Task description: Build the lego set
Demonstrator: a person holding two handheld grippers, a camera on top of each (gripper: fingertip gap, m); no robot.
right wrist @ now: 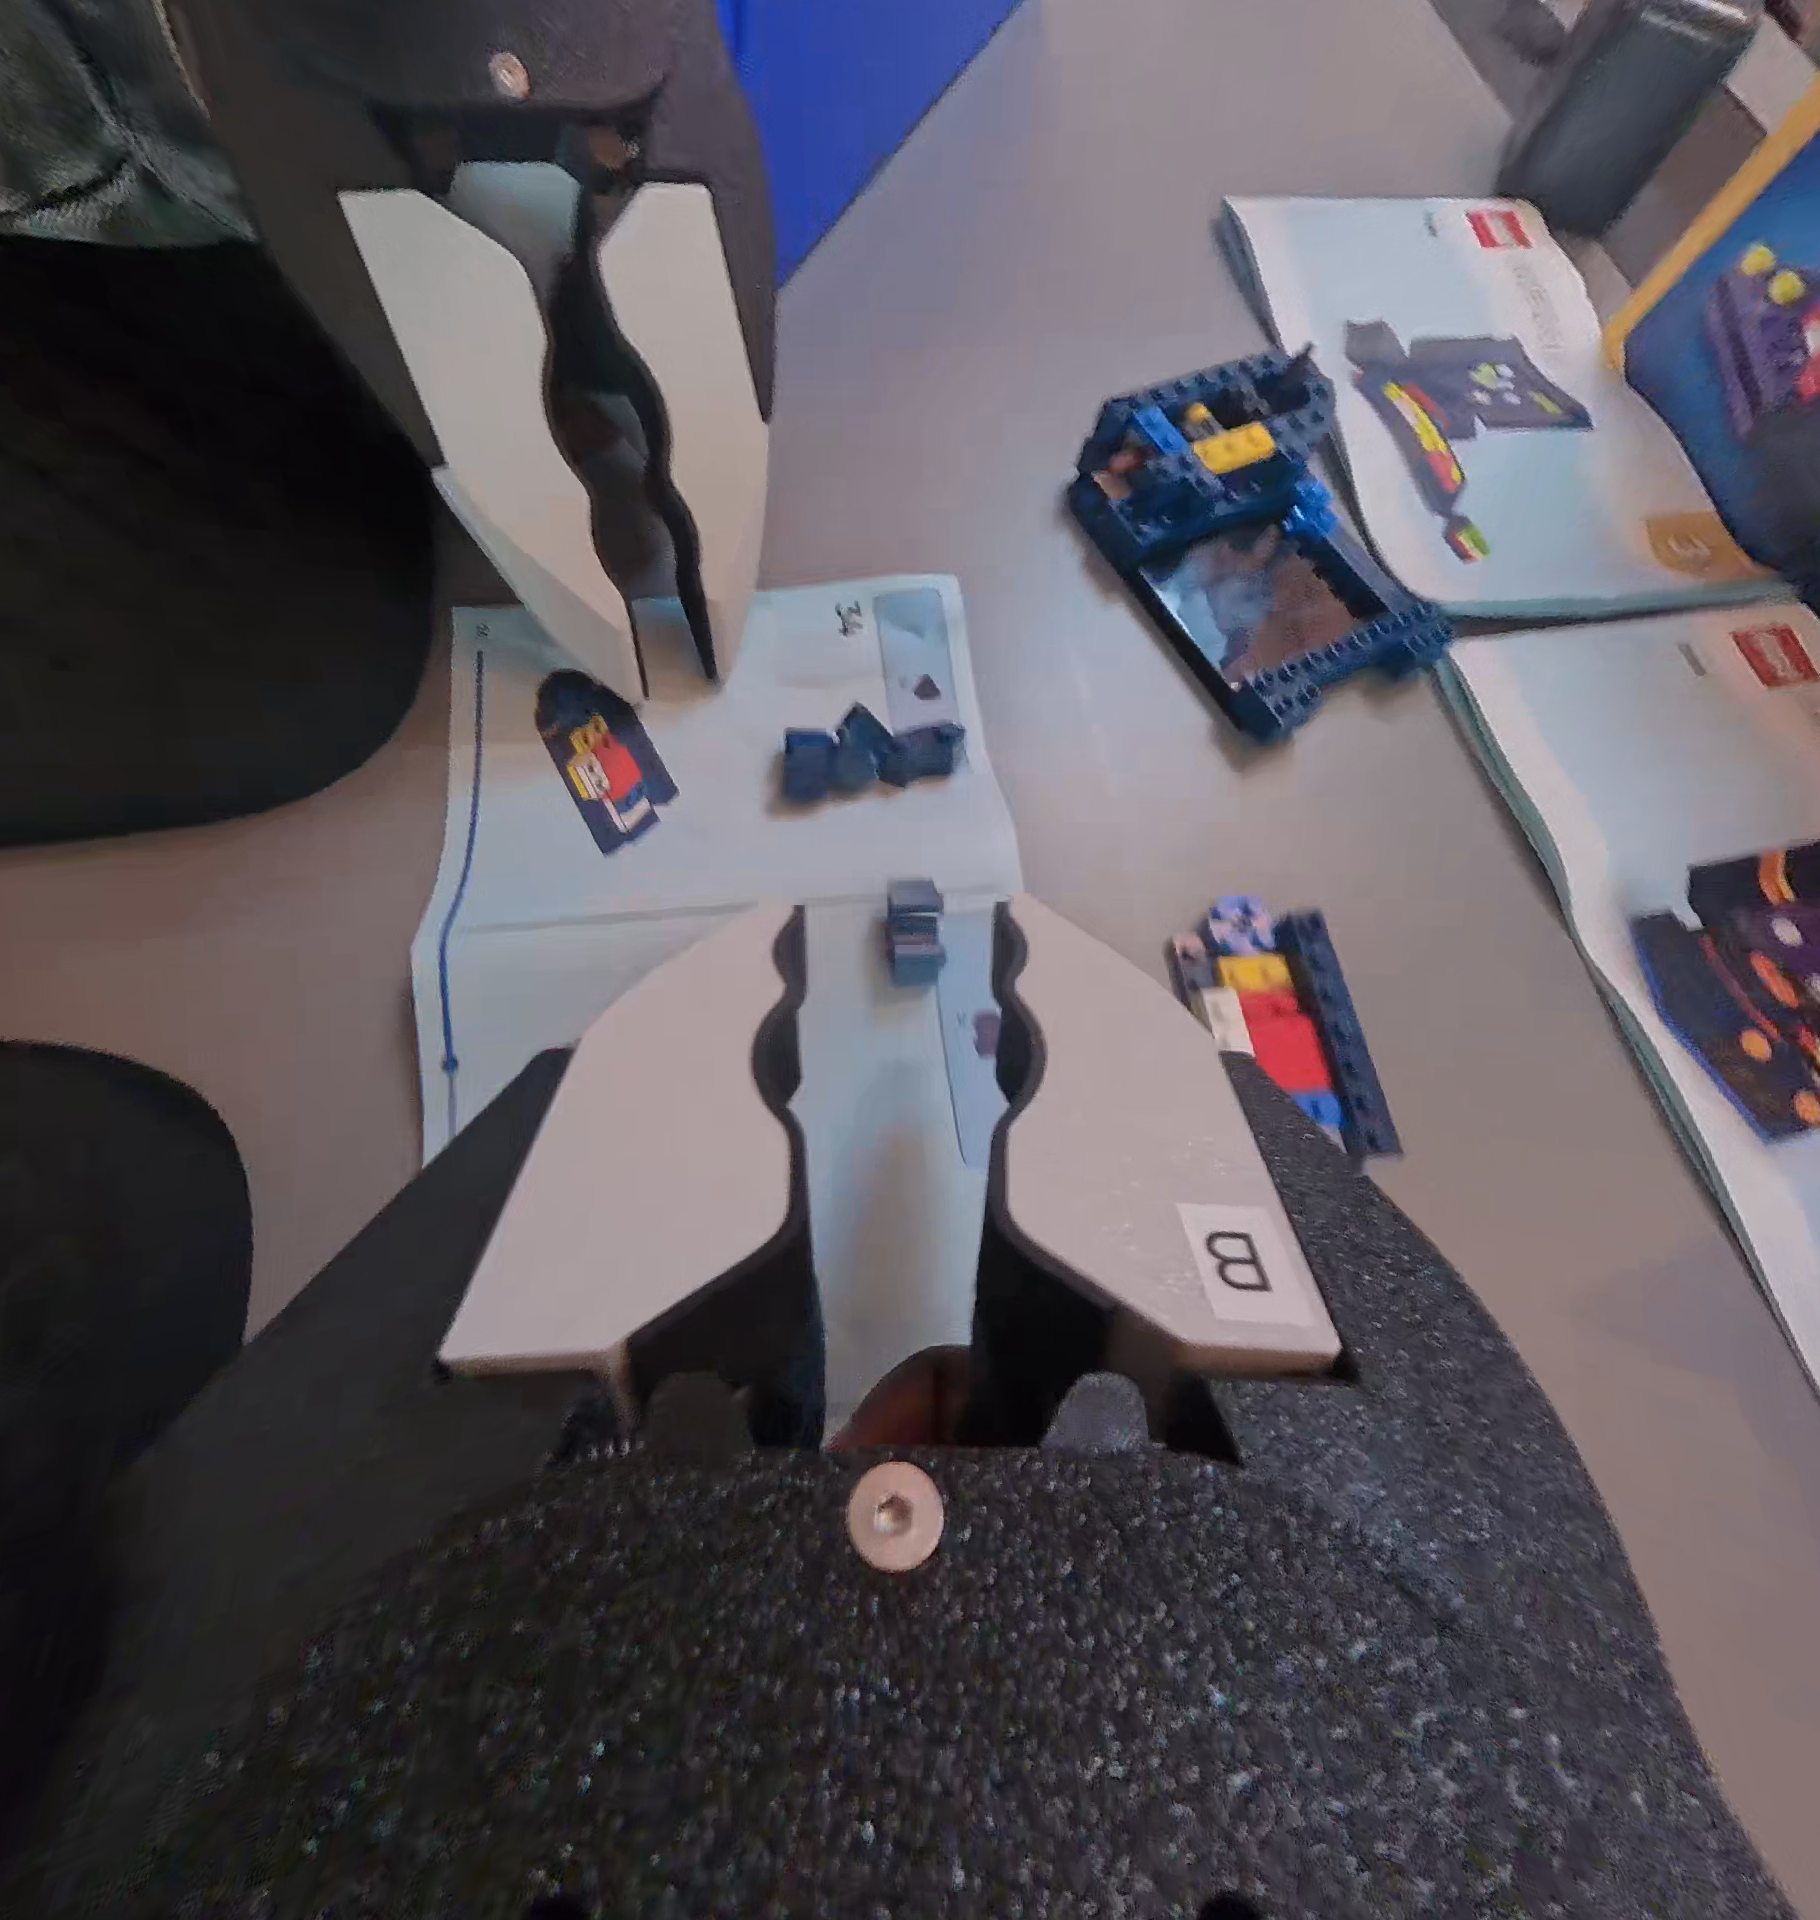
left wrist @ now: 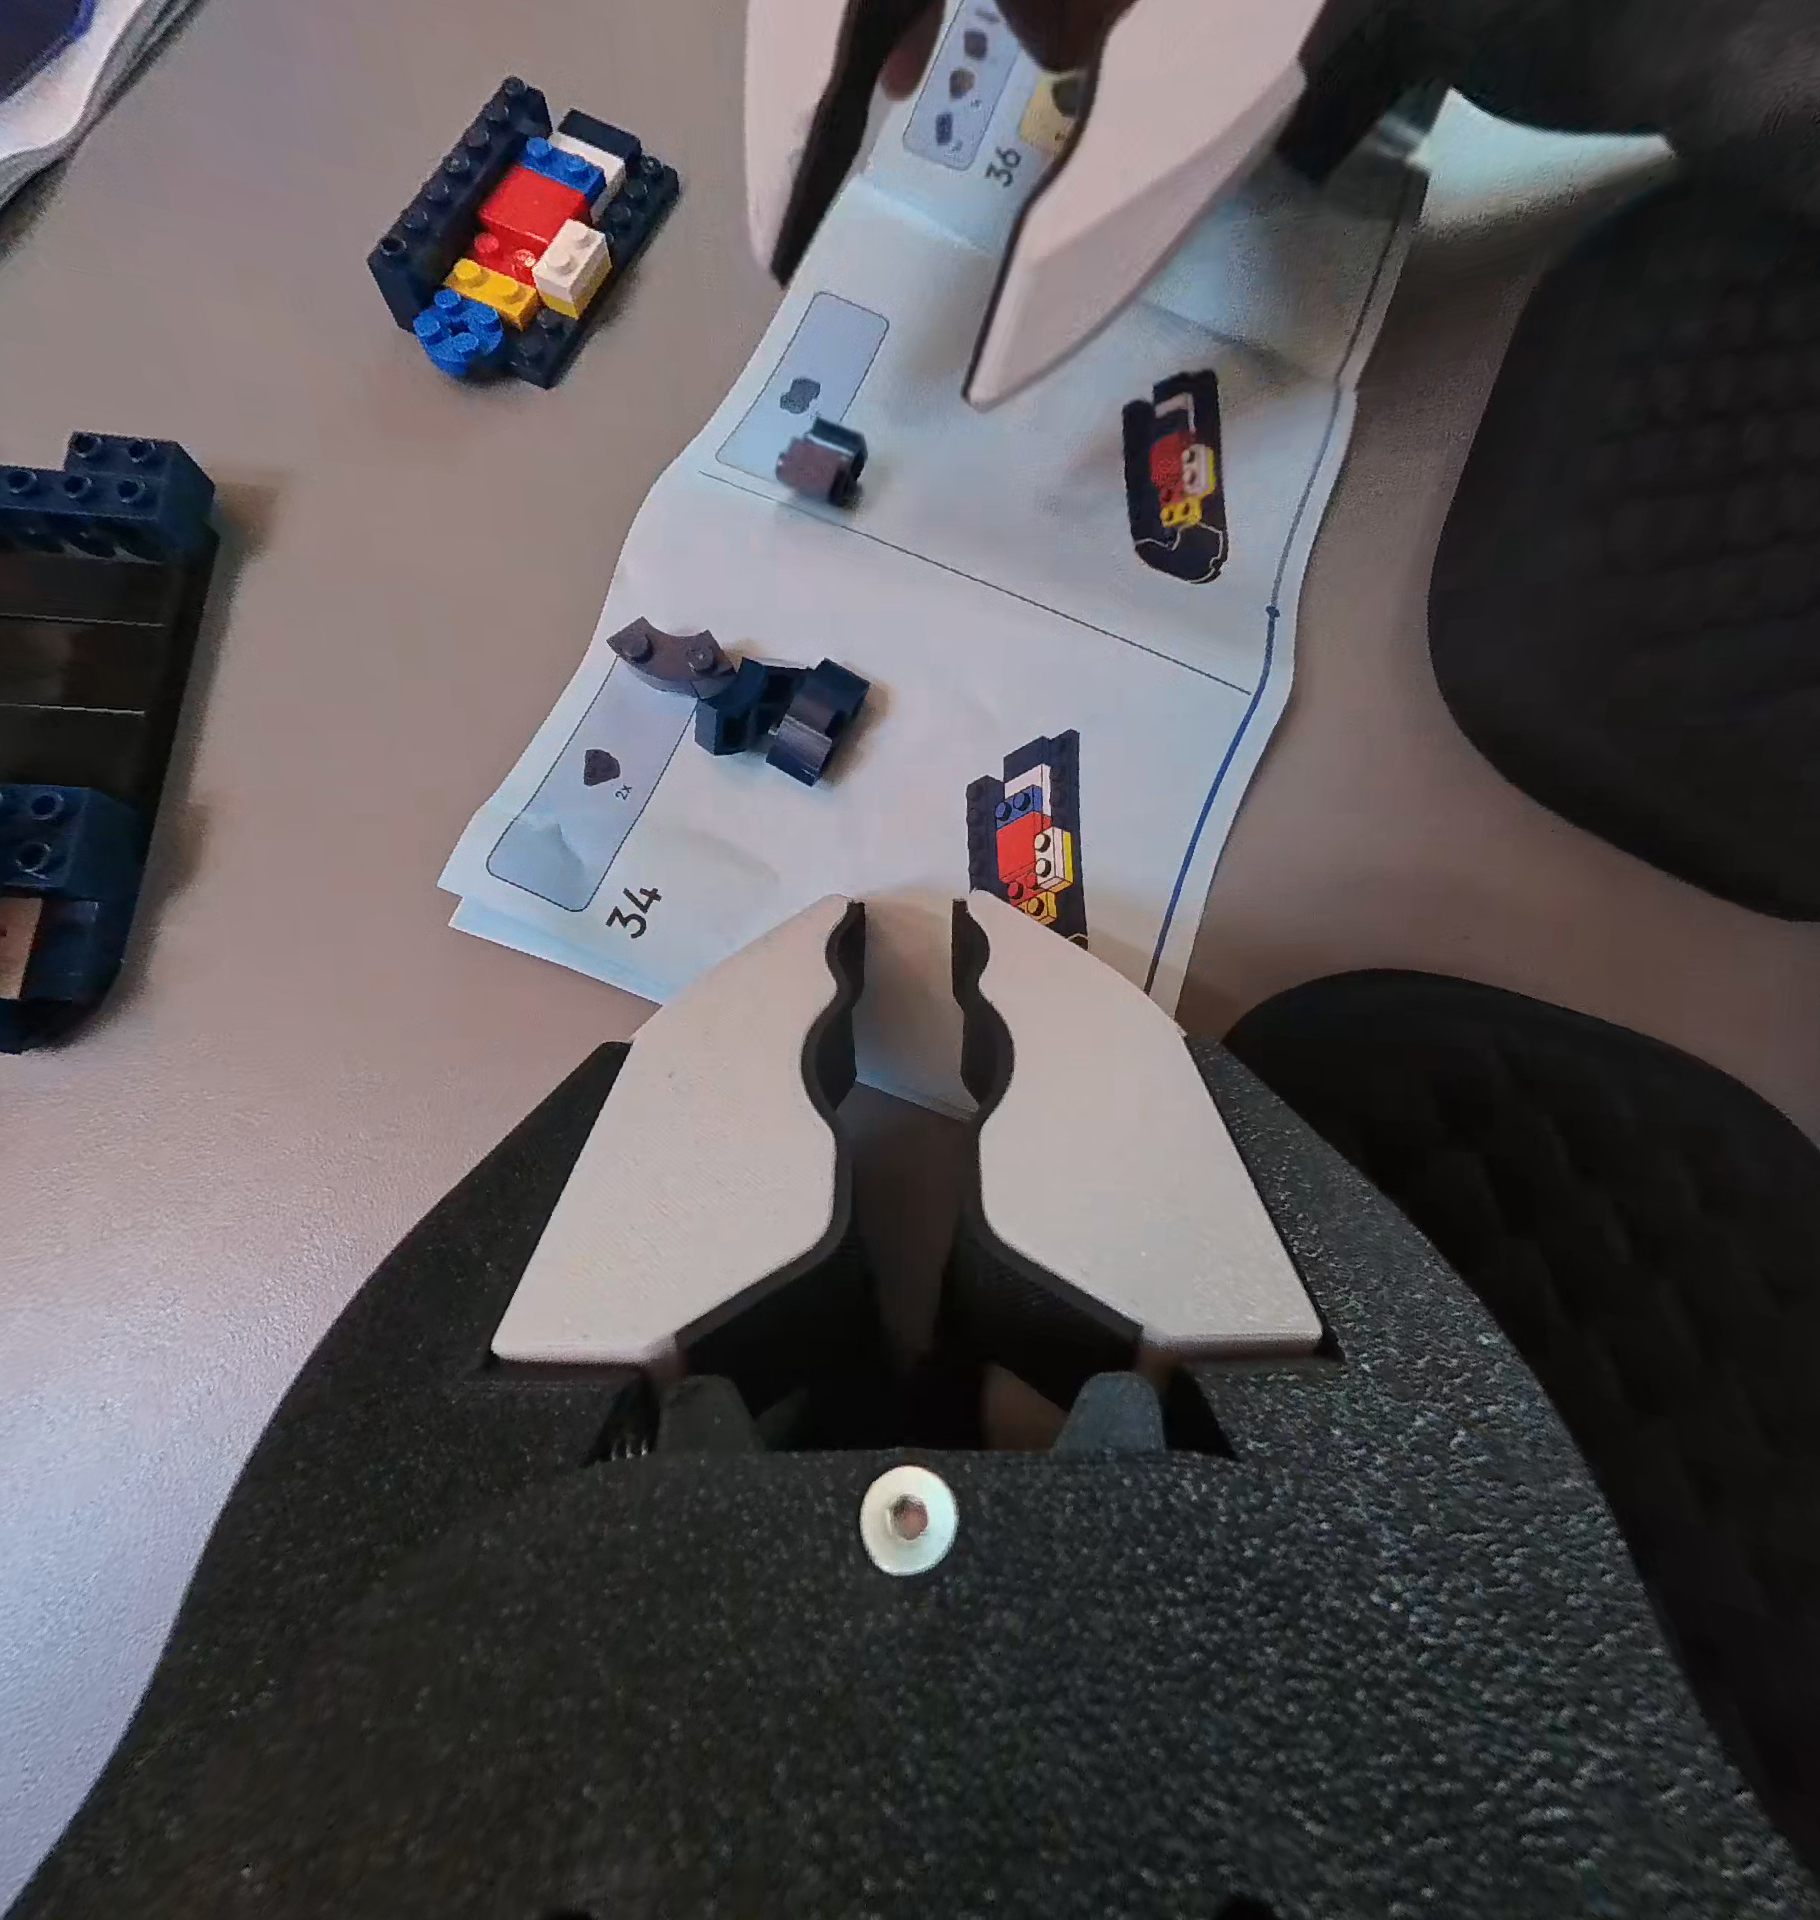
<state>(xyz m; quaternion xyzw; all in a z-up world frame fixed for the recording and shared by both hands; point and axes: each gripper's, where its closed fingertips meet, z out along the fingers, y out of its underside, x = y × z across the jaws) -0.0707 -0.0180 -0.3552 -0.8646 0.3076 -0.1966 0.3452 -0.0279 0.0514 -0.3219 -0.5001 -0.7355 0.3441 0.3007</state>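
- Dark navy small brick [right wrist: 914, 928] lies loose on the instruction sheet [right wrist: 698, 873], between the right gripper [right wrist: 898, 920] fingertips; pads apart, not touching it.
- Looks rigid, light, smooth plastic; likely skids, so pinch the flat side faces.
- Left gripper [left wrist: 908, 914] narrowly parted, empty, over the sheet's near edge.
- Brick cluster [left wrist: 745, 707] beyond it; colourful build [left wrist: 521, 234] far left.

Both grippers share one build. The left gripper [left wrist: 908, 909] has a coarse, speckled black body with a silver hex-socket screw [left wrist: 908, 1519] at its centre and two pale grey fingers [left wrist: 724, 1122] lined with wavy black pads. The right gripper [right wrist: 901, 914] matches it, and also carries a white lettered sticker [right wrist: 1244, 1262] on its right finger.
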